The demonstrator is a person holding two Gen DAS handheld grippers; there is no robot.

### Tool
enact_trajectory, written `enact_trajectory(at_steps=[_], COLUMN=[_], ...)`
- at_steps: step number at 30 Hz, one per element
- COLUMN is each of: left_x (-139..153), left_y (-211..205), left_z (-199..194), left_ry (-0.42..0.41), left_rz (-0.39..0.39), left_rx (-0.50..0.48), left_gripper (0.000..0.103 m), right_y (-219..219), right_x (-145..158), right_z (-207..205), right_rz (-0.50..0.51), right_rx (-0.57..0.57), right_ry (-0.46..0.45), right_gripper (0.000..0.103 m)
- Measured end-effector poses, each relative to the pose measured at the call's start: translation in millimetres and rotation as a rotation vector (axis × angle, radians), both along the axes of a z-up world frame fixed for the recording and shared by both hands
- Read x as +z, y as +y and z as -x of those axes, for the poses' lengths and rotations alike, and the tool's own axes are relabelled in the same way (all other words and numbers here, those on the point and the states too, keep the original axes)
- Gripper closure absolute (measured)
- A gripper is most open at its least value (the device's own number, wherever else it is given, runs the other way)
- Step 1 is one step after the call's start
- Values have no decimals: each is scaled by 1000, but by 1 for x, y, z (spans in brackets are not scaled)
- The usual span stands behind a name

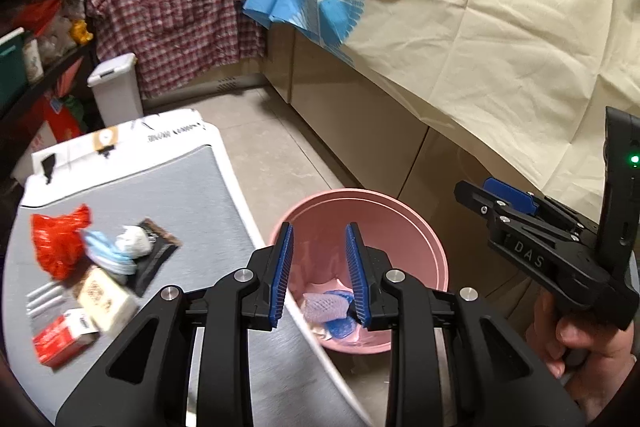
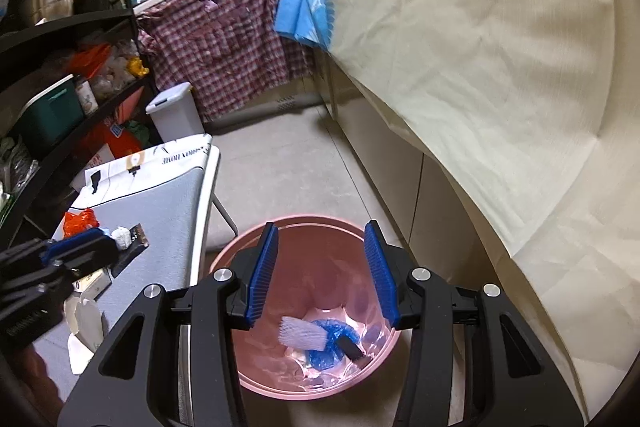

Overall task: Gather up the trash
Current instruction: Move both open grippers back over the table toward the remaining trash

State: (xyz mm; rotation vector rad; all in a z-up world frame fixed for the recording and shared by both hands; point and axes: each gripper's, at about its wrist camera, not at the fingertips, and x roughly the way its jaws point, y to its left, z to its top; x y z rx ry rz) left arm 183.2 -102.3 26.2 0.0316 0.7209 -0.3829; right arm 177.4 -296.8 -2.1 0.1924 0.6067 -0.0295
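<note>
A pink bin (image 1: 420, 227) stands on the floor beside the grey table (image 1: 180, 187). In the bin lie a white foam net (image 2: 300, 333), a blue plastic piece (image 2: 332, 343) and a small dark scrap (image 2: 350, 347). My left gripper (image 1: 318, 275) hangs open over the bin's near edge with nothing between its pads. My right gripper (image 2: 322, 275) is open above the bin (image 2: 224, 255), also with nothing between its pads. On the table lie a red plastic bag (image 1: 60, 243), crumpled white paper (image 1: 134, 241), a black wrapper (image 1: 154, 259), a beige box (image 1: 106, 301) and a red box (image 1: 60, 341).
A white lidded bin (image 1: 116, 87) stands past the table's far end. Black shelves (image 2: 60, 27) full of goods line the left. Cabinets draped in cream cloth (image 1: 500, 27) run along the right, and a plaid shirt (image 1: 180, 19) hangs at the back. Tiled floor (image 1: 280, 155) lies between.
</note>
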Motion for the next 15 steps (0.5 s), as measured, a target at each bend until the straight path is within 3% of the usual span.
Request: enact_trajectory(at_steps=[15], left_x=[52], left_y=[125], left_z=[48], left_ry=[-80], left_rz=[-26], left_rx=[97], left_gripper=[76], right_y=[50], right_x=[29], right_z=[45], right_rz=[29], right_rx=[140], right_ry=[-127], right_gripper=[59])
